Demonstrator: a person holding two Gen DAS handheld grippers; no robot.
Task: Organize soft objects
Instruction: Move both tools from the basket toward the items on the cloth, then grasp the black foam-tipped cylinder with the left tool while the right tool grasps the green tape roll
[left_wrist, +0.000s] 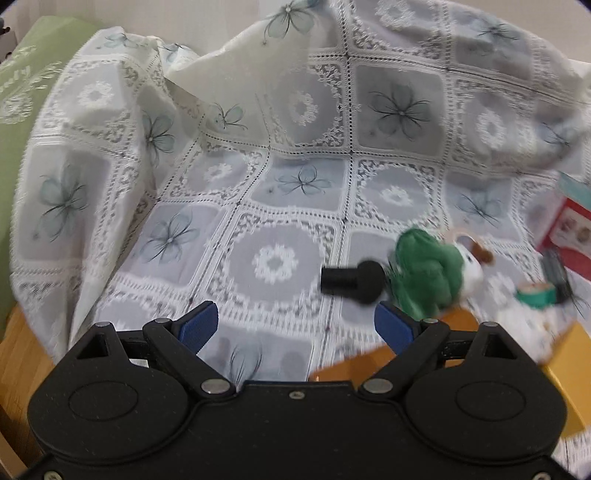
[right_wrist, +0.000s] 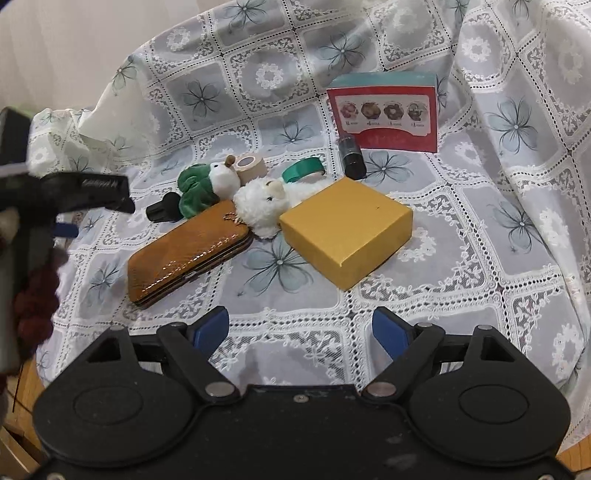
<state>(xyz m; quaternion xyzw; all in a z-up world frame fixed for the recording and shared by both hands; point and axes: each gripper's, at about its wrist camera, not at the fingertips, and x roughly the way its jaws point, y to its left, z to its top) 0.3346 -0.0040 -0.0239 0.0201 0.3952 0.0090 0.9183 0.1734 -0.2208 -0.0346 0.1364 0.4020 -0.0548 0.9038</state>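
A green plush with a white head (right_wrist: 207, 182) lies on the lace cloth beside a fluffy white plush (right_wrist: 262, 206). Both rest against a brown wallet (right_wrist: 188, 254). My right gripper (right_wrist: 301, 328) hangs open over the cloth, well in front of them, with nothing between its blue pads. In the left wrist view the green plush (left_wrist: 424, 273) is at the right, beyond the right pad. My left gripper (left_wrist: 295, 325) is open and holds nothing. From the right wrist view, one of its black fingers (right_wrist: 92, 190) shows at the left edge.
A yellow box (right_wrist: 347, 229) sits right of the plushes. Behind them are a red picture box (right_wrist: 384, 114), a dark cylinder (right_wrist: 352, 155), a beige tape roll (right_wrist: 251, 164) and a green tape roll (right_wrist: 304, 168). A black cap (left_wrist: 351, 282) lies left of the green plush. A dark red sleeve (right_wrist: 33, 306) is at left.
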